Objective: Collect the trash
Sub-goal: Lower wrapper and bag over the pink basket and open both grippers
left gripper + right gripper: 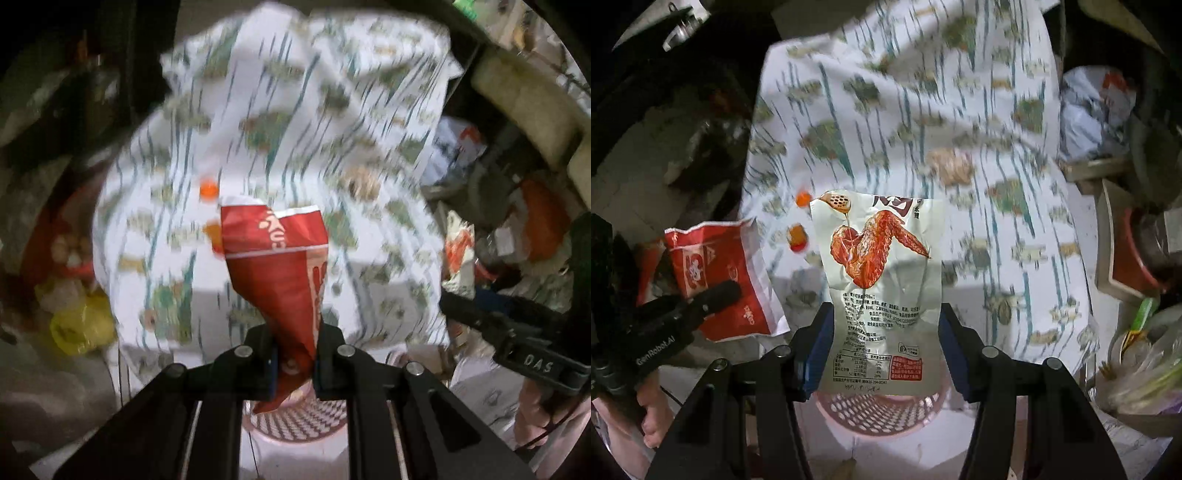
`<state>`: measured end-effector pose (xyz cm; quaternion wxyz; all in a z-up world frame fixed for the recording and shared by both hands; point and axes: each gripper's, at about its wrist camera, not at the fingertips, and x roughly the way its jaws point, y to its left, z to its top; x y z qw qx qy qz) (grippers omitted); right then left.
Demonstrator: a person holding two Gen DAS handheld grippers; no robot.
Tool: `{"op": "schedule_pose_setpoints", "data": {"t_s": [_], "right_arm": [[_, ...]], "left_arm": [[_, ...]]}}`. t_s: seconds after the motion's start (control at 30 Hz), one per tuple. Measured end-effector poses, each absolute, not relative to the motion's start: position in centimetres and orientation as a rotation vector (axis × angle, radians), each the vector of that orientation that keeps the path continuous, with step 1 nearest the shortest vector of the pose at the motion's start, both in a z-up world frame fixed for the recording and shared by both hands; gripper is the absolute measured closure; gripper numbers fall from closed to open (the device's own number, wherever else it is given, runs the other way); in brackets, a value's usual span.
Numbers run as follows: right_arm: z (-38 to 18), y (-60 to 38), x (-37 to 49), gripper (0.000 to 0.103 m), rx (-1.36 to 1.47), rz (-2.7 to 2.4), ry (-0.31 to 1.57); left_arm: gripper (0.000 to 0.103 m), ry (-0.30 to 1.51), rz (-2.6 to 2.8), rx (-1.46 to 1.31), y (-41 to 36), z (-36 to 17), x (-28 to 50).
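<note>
My left gripper (pixel 295 360) is shut on a crumpled red snack wrapper (pixel 280 269) and holds it up above a pink mesh basket (pixel 299 421). The same red wrapper (pixel 720 280) and the left gripper (pixel 720 293) show at the left of the right wrist view. My right gripper (pixel 884 332) is shut on a white chicken-wing snack packet (pixel 882 295), held flat between the blue pads above the pink basket (pixel 882 417). Two small orange pieces (pixel 798 236) lie on the patterned tablecloth (pixel 960 147).
The white cloth with green and blue print (pixel 295 129) covers the table ahead. Yellow plastic bags (pixel 81 325) lie at the left, more wrappers and clutter (pixel 458 254) at the right. A red-lined box (pixel 1123 254) and plastic bags (pixel 1145 369) stand at the right.
</note>
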<state>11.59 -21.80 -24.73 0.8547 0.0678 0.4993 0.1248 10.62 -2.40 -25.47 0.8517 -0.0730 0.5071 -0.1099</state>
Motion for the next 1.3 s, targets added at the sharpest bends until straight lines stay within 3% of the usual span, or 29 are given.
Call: {"op": "schedule_pose_setpoints", "data": {"t_s": [0.17, 0.47, 0.77, 1.03, 1.07, 1.13, 1.27, 1.3], "right_arm": [[-29.0, -20.9, 11.3, 0.045, 0.096, 0.301, 1.209], [-37.0, -18.2, 10.1, 0.045, 0.007, 0.335, 1.431], [-43.5, -18.3, 11.0, 0.045, 0.014, 0.235, 1.526], [-45.3, -18.1, 11.5, 0.045, -0.082, 0.207, 1.478], [-45.7, -18.4, 11.5, 0.045, -0.059, 0.204, 1.478], [-46.1, -18.8, 11.7, 0.045, 0.01, 0.216, 1.485], [-47.4, -18.6, 11.7, 0.043, 0.025, 0.219, 1.502], [-47.7, -18.4, 11.8, 0.043, 0.011, 0.219, 1.503]], "left_arm": [[0.091, 1.281, -0.198, -0.124, -3.2, -30.3, 10.4], [0.091, 1.449, -0.197, -0.186, -2.7, -36.3, 9.5], [0.091, 1.533, -0.204, -0.164, -3.5, -39.9, 8.7], [0.09, 1.57, -0.179, -0.17, -3.5, -42.9, 9.0], [0.089, 1.568, -0.183, -0.192, -3.4, -43.1, 9.1], [0.075, 1.559, -0.173, -0.231, -3.4, -43.2, 9.3], [0.066, 1.559, -0.161, -0.221, -3.5, -43.3, 9.6], [0.059, 1.556, -0.165, -0.222, -3.5, -43.1, 9.7]]}}
